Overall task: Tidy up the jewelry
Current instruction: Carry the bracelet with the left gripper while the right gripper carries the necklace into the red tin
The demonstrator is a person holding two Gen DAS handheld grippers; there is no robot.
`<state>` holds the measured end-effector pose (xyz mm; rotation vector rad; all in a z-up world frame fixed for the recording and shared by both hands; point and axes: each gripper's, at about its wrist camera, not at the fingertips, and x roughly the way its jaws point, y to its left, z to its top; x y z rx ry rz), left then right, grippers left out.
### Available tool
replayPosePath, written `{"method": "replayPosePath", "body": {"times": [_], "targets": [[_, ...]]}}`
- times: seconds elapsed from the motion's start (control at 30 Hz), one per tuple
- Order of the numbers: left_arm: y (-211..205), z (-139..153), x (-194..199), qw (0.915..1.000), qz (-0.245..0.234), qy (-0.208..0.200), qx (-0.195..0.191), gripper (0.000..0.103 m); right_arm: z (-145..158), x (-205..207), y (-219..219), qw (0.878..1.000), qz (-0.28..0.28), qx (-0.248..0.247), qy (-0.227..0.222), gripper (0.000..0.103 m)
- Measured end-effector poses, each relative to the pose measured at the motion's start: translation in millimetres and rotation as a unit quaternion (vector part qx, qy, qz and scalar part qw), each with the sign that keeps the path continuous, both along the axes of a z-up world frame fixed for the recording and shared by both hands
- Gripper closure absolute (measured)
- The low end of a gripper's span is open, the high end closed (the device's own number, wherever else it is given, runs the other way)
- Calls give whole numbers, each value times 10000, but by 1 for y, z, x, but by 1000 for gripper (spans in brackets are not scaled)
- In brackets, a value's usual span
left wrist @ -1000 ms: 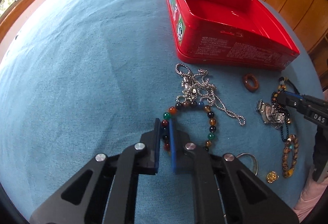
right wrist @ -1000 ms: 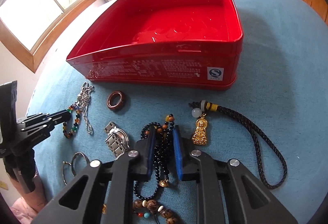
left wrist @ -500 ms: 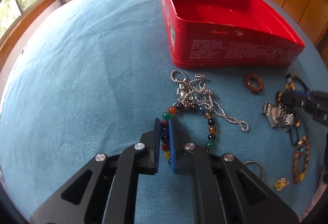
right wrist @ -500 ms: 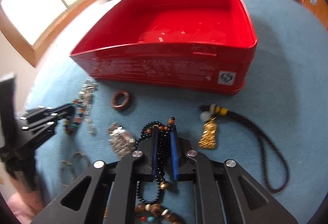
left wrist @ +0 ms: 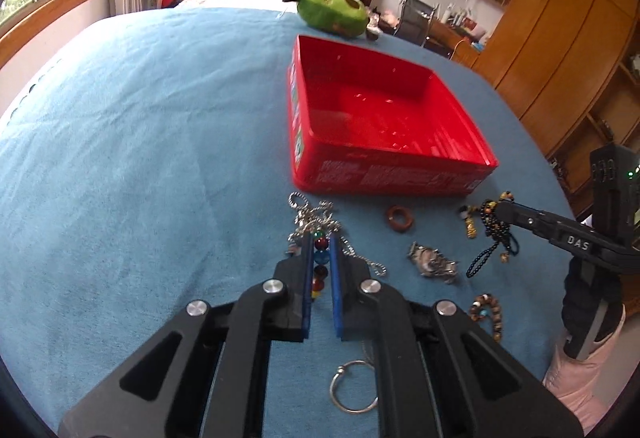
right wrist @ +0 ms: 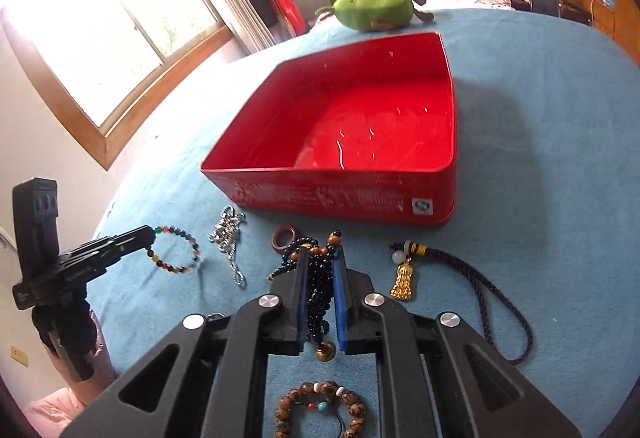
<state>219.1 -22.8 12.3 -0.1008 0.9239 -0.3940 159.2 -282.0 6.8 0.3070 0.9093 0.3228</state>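
Left gripper [left wrist: 321, 252] fingers are pinching the colorful bead bracelet [right wrist: 176, 249], holding it up off the blue tabletop [left wrist: 140, 157] just over the silver chain [left wrist: 320, 217], and the right gripper [right wrist: 320, 270] fingers are clamping down on the black bead necklace [right wrist: 318, 292] so its loops are dangling between them. Sitting around them are a brown ring [left wrist: 399, 218], a watch [left wrist: 432, 262], a wooden bead bracelet [right wrist: 320, 412], a gold pendant on a dark cord [right wrist: 405, 280] and a metal hoop [left wrist: 354, 386]. The red tin [right wrist: 344, 197] is lying open just past all that, with a green plush toy [left wrist: 334, 13] behind it.
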Motion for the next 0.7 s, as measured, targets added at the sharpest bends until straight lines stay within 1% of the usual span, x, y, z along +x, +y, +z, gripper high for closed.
{"method": "replayPosePath", "body": {"times": [0.17, 0.23, 0.33, 0.47, 0.53, 0.6, 0.7], "targets": [[6, 20, -9, 9997, -105, -216, -87, 97, 16, 5, -4, 10000, -7, 65, -65, 92], [0, 33, -7, 9992, -166, -347, -109, 97, 22, 10, -2, 10000, -34, 3, -91, 92], [-6, 53, 1, 9984, -234, -480, -181, 97, 40, 22, -4, 9998, -109, -48, -156, 92], [-23, 77, 23, 9968, -251, -717, -261, 97, 58, 42, -6, 9993, -239, -108, -284, 92], [-31, 84, 37, 9961, -253, -765, -367, 97, 65, 56, -7, 9987, -328, -155, -344, 92], [-40, 85, 52, 9954, -259, -808, -439, 97, 67, 74, -8, 9983, -425, -118, -369, 92], [-53, 78, 77, 9952, -219, -788, -544, 97, 63, 96, -7, 9977, -528, -61, -412, 92]]}}
